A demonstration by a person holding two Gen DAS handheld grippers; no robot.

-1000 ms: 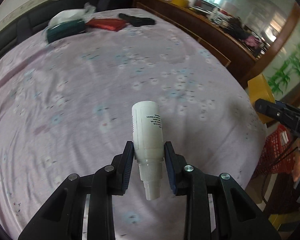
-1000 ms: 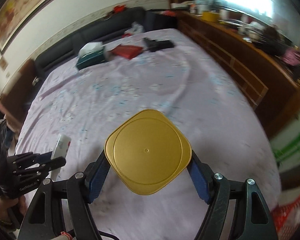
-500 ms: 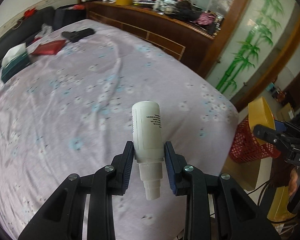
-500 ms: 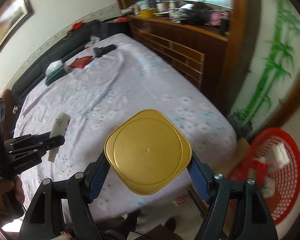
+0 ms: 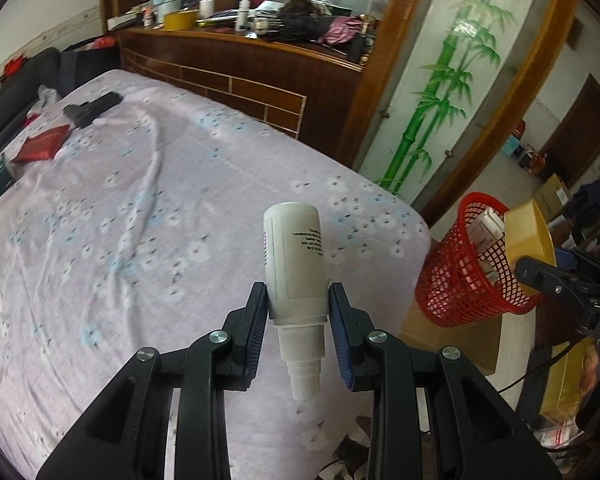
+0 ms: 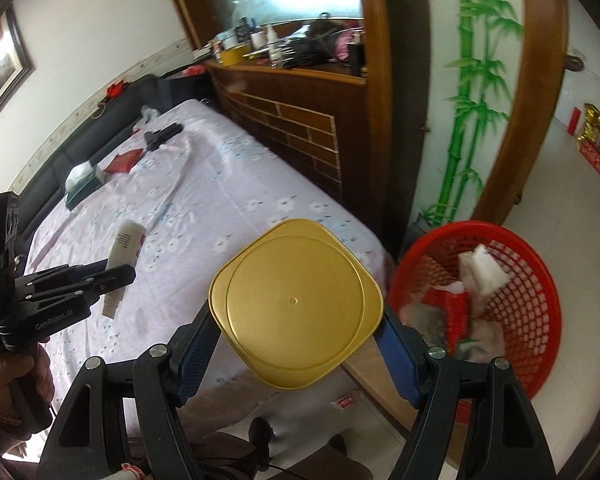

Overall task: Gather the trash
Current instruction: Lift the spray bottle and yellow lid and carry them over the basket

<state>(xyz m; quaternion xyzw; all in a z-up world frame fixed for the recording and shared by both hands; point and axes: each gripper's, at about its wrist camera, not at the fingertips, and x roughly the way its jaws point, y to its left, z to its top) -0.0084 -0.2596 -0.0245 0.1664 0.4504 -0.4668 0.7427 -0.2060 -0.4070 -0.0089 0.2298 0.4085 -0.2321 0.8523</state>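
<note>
White spray bottle [image 5: 295, 264] is clamped, nozzle toward the camera, in the left hand-held gripper [image 5: 298, 312] above the bed [image 5: 140, 216]. The right hand-held gripper [image 6: 296, 344] grips a yellow container [image 6: 296, 300] beside the red mesh basket [image 6: 512, 312], which stands on the floor at the bed's corner, already holding cartons and paper. A red packet [image 5: 40, 148] and a black object [image 5: 92, 108] lie far up the bed.

A bed [image 5: 148, 216] with a pale flowered sheet carries a red packet [image 5: 40, 148] and a black object [image 5: 92, 107] at its far left. Behind stands a wooden cabinet [image 5: 236, 80].
</note>
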